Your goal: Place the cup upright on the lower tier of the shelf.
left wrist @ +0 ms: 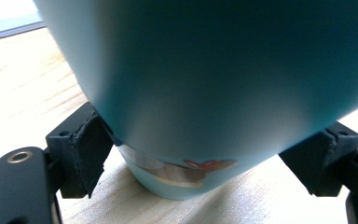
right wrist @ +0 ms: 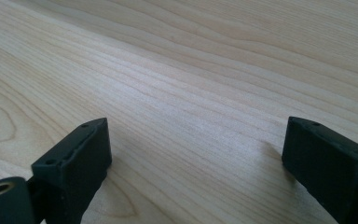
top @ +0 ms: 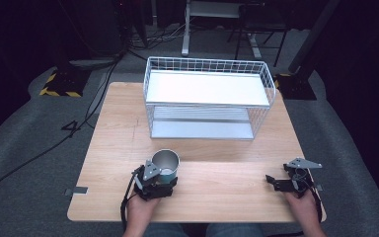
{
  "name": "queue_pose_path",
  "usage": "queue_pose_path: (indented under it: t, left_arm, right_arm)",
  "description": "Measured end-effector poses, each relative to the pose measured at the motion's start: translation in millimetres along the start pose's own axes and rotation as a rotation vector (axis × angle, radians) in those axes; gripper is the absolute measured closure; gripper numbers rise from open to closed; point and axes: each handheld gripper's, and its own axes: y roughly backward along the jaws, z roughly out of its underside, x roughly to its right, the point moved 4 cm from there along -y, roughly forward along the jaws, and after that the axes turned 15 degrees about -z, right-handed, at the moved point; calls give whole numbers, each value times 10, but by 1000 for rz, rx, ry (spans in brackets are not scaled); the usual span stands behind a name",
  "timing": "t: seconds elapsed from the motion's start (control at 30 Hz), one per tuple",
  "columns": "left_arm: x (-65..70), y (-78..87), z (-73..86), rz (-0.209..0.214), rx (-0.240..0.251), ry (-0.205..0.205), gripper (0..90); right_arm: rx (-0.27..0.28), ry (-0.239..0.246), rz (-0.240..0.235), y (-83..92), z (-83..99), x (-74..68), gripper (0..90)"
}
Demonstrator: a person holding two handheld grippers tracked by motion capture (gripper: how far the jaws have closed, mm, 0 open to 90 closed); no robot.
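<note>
My left tongs point(top: 164, 174) clamp the cup; my right tongs point(top: 282, 181) rest apart on the surface.

The teal cup point(left wrist: 223, 79) stands upright at the near left of the surface point(top: 217, 197), before the wire rack point(top: 207, 98). My jaws pinch its tapered base low down, so I judge it could tip or slide out when lifted.

A light wooden table point(top: 212, 192) stands on a grey carpet point(top: 24, 143). The room behind is very dark. At 12 o'clock are white desk legs point(top: 186, 29) and a chair point(top: 256, 24). At 10 o'clock lies a yellow-black striped base point(top: 61, 84), with black cables point(top: 39, 153) across the floor.
</note>
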Motion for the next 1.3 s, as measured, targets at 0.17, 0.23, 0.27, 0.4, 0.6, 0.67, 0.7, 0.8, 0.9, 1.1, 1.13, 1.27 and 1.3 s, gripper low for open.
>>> queue_pose_path:
  t: [0.17, 0.23, 0.27, 0.4, 0.6, 0.67, 0.7, 0.8, 0.9, 1.1, 1.13, 1.27, 1.3]
  left_arm:
    - [16, -12, -1, -22, -12, -22, 231]
    - [23, -12, 0, -22, -13, -20, 235]
    - [23, -12, 0, -22, -13, -20, 236]
    - [25, -11, 1, -19, -15, -23, 242]
    - [41, -5, 3, -13, -9, -36, 244]
    - [40, -1, 0, -10, 1, -32, 245]
    - [40, 0, -4, -7, 5, -29, 245]
    - [36, 17, -32, -7, 6, -33, 245]
    - [43, 50, -78, -4, 8, -41, 246]
    - [66, 123, -184, 7, 20, -64, 246]
    - [69, 137, -204, 8, 19, -72, 245]
    - [84, 175, -277, 15, 18, -90, 246]
    - [85, 183, -309, 15, 18, -94, 246]
  right_arm:
    - [0, -1, 2, 1, 1, -1, 85]
    - [0, -2, 2, 1, 1, -1, 85]
    - [0, -2, 2, 1, 1, -1, 85]
    - [1, -2, 1, 0, 1, -1, 85]
    - [0, -2, 2, 1, 0, -1, 85]
    - [1, -1, 2, 0, 0, -1, 85]
    - [0, -1, 2, 1, 0, -1, 85]
    - [1, -2, 2, 0, 0, -1, 85]
    - [1, -1, 2, 0, 0, -1, 85]
    - [1, -1, 2, 0, 0, -1, 85]
    - [1, -1, 2, 0, 0, -1, 85]
    - [1, -1, 2, 0, 0, -1, 84]
    - [1, -1, 2, 0, 0, -1, 84]
